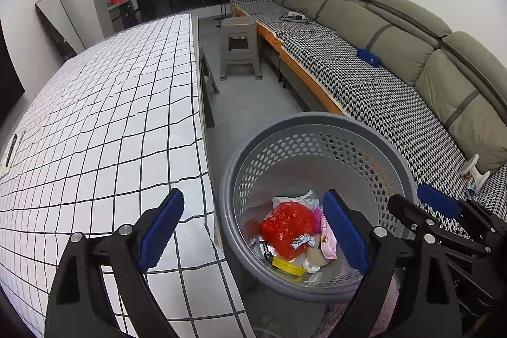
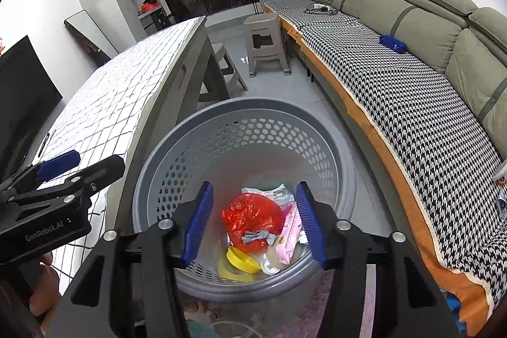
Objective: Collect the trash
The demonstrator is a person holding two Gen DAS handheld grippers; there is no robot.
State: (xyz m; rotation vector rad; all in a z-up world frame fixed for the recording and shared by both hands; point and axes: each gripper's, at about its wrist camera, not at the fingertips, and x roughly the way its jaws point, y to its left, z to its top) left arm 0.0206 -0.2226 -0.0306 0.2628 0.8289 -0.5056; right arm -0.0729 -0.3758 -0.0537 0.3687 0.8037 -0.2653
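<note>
While both grippers hang over the grey basket (image 2: 164,176), nothing sits between the fingers of either one. The right gripper (image 2: 255,225) points down into the basket with its blue pads a moderate way apart – empty, with the trash visible through the gap. The left gripper (image 1: 253,230) is spread wide; its left finger (image 1: 161,225) lies over the edge of the desk (image 1: 95,116), covered in a white cloth with a black grid, and the other finger over the basket's inside.

The basket stands on the floor between the desk and a long sofa (image 1: 396,30) with green back cushions and a black-and-white houndstooth seat cover. Its wall is pierced with small holes. At the bottom lies the collected trash: a crumpled red plastic bag (image 2: 253,219) in the middle, a small grey wrapper (image 2: 258,236) resting on it, a pink packet (image 2: 290,238) just to the right, a white pouch (image 2: 269,190) behind the bag, and a yellow lid (image 2: 240,263) in front beside a small round white cap (image 2: 269,266).

From the right wrist view, the left gripper shows at the left edge over the desk, a hand (image 2: 44,284) below it on the handle. A grey plastic stool (image 1: 239,46) stands farther back on the floor, near the sofa's end.
</note>
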